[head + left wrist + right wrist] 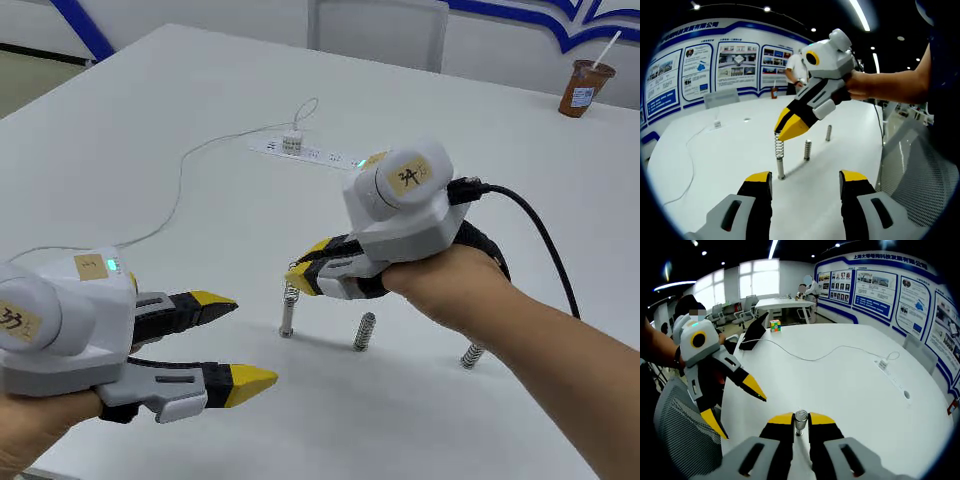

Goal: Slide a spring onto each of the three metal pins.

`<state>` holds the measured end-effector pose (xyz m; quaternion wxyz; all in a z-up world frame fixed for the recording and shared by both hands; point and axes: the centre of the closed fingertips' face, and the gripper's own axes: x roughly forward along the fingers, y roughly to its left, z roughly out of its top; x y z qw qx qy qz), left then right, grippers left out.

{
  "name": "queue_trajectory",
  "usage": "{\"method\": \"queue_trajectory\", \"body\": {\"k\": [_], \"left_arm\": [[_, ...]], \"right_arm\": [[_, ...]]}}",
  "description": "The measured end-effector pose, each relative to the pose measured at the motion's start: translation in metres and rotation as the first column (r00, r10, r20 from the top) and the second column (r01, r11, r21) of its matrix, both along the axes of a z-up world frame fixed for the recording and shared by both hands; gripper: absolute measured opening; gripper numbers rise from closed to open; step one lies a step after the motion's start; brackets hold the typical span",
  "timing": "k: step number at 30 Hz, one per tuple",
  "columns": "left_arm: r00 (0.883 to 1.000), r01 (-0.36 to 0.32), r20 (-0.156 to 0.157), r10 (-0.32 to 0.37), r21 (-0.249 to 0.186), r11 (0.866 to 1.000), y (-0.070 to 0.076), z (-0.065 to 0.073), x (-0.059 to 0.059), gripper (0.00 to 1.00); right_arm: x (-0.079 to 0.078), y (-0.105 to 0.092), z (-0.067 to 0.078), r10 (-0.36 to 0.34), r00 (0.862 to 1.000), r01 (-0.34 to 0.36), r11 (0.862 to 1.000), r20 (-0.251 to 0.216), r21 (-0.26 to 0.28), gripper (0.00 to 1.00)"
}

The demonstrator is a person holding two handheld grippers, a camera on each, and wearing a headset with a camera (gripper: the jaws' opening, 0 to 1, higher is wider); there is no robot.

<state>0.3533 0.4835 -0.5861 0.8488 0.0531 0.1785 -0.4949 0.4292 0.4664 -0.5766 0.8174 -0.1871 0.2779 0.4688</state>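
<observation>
The spring (291, 294) is being pinched upright by the right tongs (298, 280), mid-frame, for aligning over its pin (287, 322); the left tongs (250, 340) are hanging wide open, empty.

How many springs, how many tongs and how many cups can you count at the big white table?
Springs: 3, the left spring, middle spring, right spring
Tongs: 2, the left tongs, right tongs
Cups: 1, the brown cup
Total: 6
</observation>
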Motion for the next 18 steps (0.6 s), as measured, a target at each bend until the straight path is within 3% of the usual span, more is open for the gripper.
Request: {"method": "queue_trajectory", "body": {"k": [18], "left_arm": [[1.000,-0.001,-0.005,0.001,0.005,1.000,0.002,-0.002,-0.001,0.54]], "right_arm": [[-0.002,0.002,-0.016,0.001,1.000,-0.001,1.000,-0.013,-0.012,0.12]]}}
